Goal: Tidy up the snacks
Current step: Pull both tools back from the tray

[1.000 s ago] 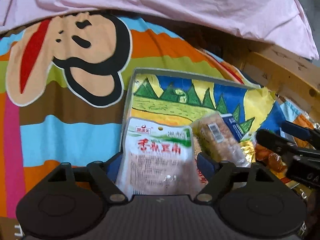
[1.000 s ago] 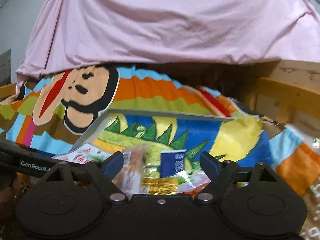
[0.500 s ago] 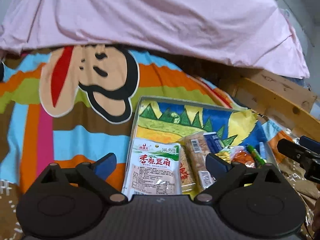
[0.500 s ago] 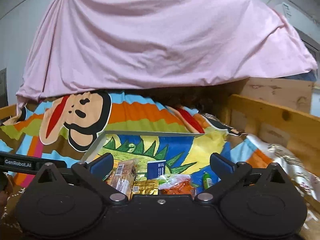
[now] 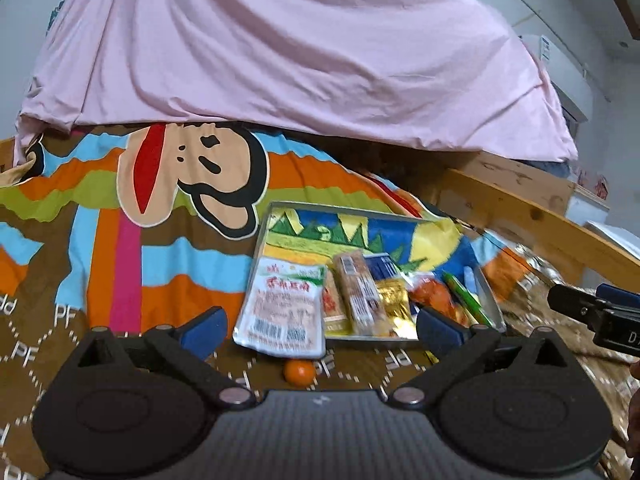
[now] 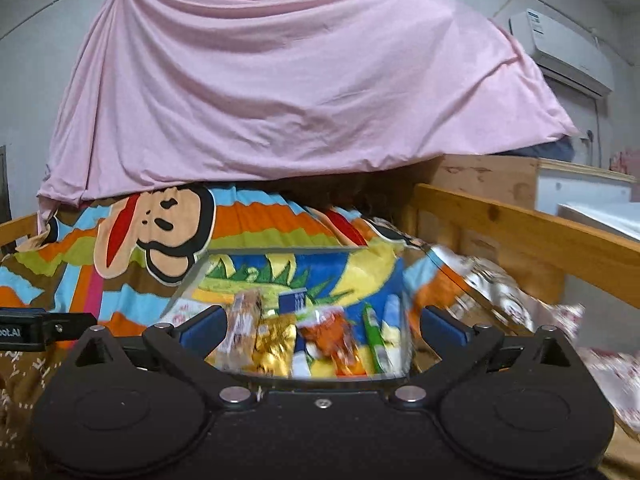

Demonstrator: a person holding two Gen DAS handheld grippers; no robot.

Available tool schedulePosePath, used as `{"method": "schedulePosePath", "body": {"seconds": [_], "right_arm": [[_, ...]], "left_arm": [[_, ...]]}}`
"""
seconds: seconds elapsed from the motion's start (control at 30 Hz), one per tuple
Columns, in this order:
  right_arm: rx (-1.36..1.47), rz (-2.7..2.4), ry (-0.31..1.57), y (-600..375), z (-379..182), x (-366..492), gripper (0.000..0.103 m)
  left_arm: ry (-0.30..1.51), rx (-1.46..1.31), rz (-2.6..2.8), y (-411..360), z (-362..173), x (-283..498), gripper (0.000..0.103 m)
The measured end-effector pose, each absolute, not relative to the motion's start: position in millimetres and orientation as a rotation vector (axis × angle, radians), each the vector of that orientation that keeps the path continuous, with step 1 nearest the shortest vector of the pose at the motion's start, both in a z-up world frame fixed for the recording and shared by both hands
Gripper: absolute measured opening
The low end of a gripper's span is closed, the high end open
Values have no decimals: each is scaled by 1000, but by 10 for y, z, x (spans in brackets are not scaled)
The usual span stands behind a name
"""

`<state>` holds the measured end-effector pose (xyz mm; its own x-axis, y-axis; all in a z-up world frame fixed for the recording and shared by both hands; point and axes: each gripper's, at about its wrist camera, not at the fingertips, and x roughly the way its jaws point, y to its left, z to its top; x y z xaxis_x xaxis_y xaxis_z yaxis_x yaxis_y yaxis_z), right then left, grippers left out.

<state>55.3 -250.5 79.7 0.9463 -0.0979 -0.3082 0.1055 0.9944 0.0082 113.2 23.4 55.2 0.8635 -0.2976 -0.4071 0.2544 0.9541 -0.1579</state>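
**A:** So where's everything sitting? Big stuff first pls.

**B:** Striped blanket [image 5: 100, 248] over the whole bed, pink sheet [image 5: 280, 60] hung behind it. On the blanket there's a tray [image 5: 262, 236] with a cartoon landscape liner, and the snacks are bunched along its near edge. The white pack [image 5: 282, 308] is at the left end, with its bottom sticking out over the rim toward the camera. Right of it are a bar [image 5: 358, 296], a gold wrapper [image 5: 394, 300], an orange bag [image 5: 434, 296] and a green tube [image 5: 464, 300].

**A:** Which tong is closer to the white pack?

**B:** I'd say the left gripper [image 5: 320, 330]. The pack is dead ahead of it, a bit left of center, long axis running away from the fingers. The right gripper [image 6: 320, 330] looks more at the middle and right of the pile. Both are spread wide with nothing in them, held roughly level, pointing at the tray from the near side.

**A:** Anything loose?

**B:** A little orange ball [image 5: 299, 370] is on the blanket just outside the tray, right under the pack's overhang. Can't tell what it is, but my guess is it still needs to go in.
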Motion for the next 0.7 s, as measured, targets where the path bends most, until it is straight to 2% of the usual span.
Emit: {"method": "schedulePosePath", "body": {"seconds": [0.3, 0.7], "right_arm": [[55, -146, 359, -2496, 648, 72, 102], [75, -116, 413, -2384, 537, -149, 102]], "left_arm": [[491, -32, -288, 115, 455, 767, 102], [554, 11, -268, -48, 306, 511, 102]]}}
